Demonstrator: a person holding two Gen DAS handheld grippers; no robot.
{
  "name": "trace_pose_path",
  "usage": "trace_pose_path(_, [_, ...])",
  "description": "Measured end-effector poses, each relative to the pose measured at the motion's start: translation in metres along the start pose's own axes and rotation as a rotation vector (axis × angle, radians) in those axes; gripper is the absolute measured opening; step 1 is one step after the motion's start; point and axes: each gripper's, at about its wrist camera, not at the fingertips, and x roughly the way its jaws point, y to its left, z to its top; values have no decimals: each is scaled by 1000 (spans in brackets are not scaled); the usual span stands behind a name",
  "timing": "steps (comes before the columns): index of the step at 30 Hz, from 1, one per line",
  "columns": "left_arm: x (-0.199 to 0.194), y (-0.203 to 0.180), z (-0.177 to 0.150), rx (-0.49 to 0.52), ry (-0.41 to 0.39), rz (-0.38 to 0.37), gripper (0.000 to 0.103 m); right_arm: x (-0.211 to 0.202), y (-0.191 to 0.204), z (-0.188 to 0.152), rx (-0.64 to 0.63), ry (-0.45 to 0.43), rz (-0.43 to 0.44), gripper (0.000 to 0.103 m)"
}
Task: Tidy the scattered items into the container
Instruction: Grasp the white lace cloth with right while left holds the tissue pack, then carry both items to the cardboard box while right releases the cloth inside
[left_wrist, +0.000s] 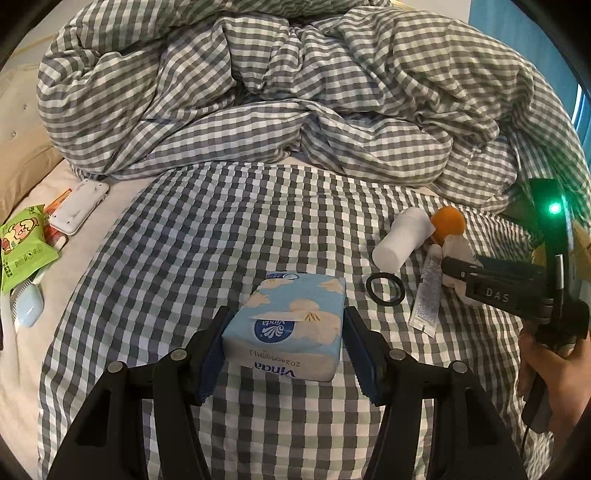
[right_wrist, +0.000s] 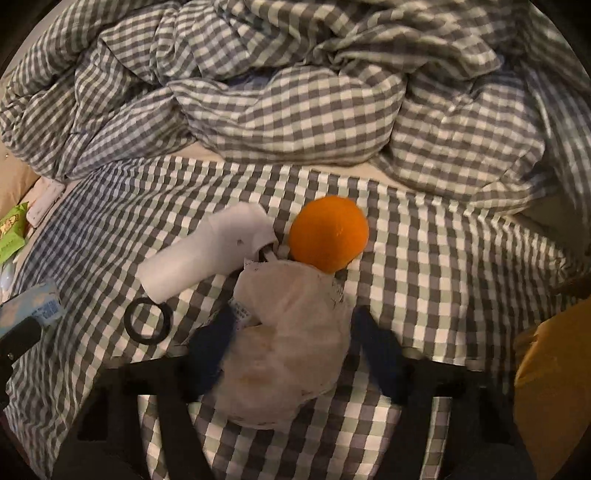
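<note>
While jaws straddle it apart, blue cloud-printed tissue pack (left_wrist: 286, 325), right jaws flank pouch (right_wrist: 284, 354)

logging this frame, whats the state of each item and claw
tissue pack: flat on bed, between open left claw fingers
white pouch: between right claw fingers, grip unclear
white bottle: lying on its side
orange ball: resting against pouch
black ring: lying flat
tube: lying flat

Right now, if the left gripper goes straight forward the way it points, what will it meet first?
The left gripper would meet the blue Vinda tissue pack first. The pack already lies between its open fingers on the checked sheet. Behind it the sheet looks free up to the crumpled duvet, though depth is unclear.
</note>
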Motion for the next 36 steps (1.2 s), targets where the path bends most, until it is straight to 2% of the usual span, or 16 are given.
trace_pose_path(3, [-2,-3,0,-1,-6,2,61,2,1,-3,-11,15,3,36])
trace_pose_path(4, [-3,-4,1,-1,-7,3,61,2,1,-4,-12,16,9,27])
trace_pose_path(8, [-6,-9,2,2,-12,11,61,-6,0,-6,-13,4,31,18])
trace_pose_path(20, [-38,-38,15,27,-64,2,61,-73,-7,-14,-19,-80,56,17])
trace_pose_path(28, [-75,-85,25,79,-122,-35,61,-144,-18,-15,-19,-187,66,17])
trace_pose_path(36, [-117,-136,28,147,-174,-67,61,-219,-49,-26,11,-295,40,17])
